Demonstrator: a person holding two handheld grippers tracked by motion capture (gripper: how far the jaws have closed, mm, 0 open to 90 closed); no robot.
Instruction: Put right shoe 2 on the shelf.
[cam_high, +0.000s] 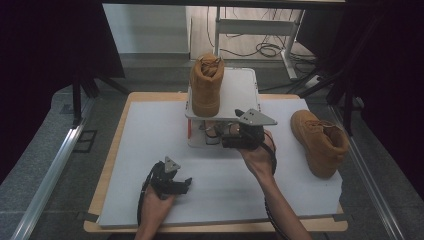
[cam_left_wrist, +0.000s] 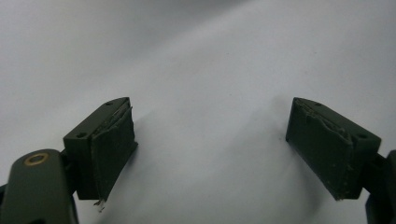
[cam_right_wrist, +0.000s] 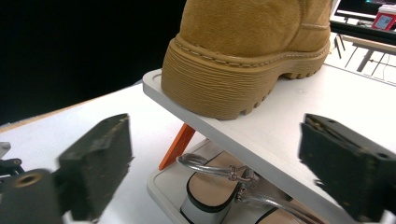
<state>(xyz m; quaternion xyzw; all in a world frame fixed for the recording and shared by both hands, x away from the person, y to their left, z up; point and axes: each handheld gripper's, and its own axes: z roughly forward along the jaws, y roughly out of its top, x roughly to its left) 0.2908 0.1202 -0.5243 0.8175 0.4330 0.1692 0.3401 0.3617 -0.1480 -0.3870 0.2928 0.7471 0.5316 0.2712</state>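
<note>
A tan boot (cam_high: 206, 82) stands on the top shelf of a small white two-level rack (cam_high: 241, 92) at the back middle of the table. A second tan boot (cam_high: 320, 142) lies on the white mat at the right. My right gripper (cam_high: 223, 136) is at the rack's front edge, open with nothing between its pads. In the right gripper view its jaws (cam_right_wrist: 215, 128) frame the boot's toe (cam_right_wrist: 243, 51), the shelf (cam_right_wrist: 280, 126) and a sandal (cam_right_wrist: 210, 191) on the lower level. My left gripper (cam_high: 183, 184) rests low near the front left, open (cam_left_wrist: 210, 107) over bare mat.
The white mat (cam_high: 150, 145) covers a wooden table (cam_high: 107, 170). An orange strut (cam_right_wrist: 177, 144) props the rack's top shelf. Dark curtains hang at both sides, and a metal table frame with cables (cam_high: 265, 47) stands behind.
</note>
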